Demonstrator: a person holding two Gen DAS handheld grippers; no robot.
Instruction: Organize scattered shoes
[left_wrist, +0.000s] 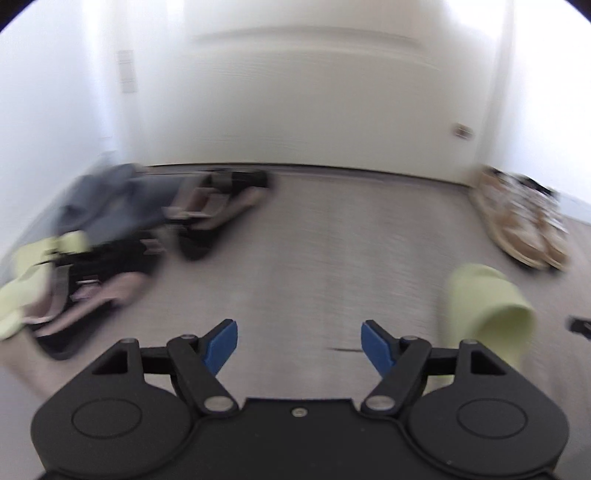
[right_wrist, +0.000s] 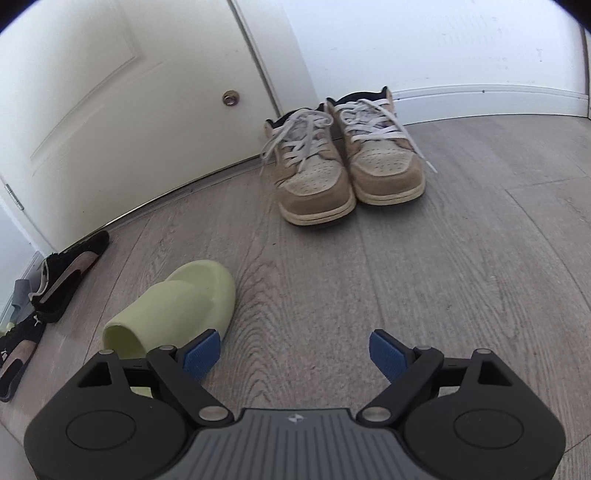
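Right wrist view: pair of tan suede lace-up sneakers (right_wrist: 345, 162) upper centre, side by side, touching, toes toward camera, just before the white panelled door (right_wrist: 122, 99). Pale green foam slide (right_wrist: 173, 310) lower left on the grey wood-plank floor (right_wrist: 406, 277). Two black low sneakers (right_wrist: 62, 277) at left edge.

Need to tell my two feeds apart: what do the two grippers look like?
Both are matte black with round side discs, silver pivot pins and blue ribbed pads on the fingers. The left gripper has a plain black centre plate with one small screw. The right gripper has a grey ribbed centre plate bearing a small round emblem. No cables or sleeves show.
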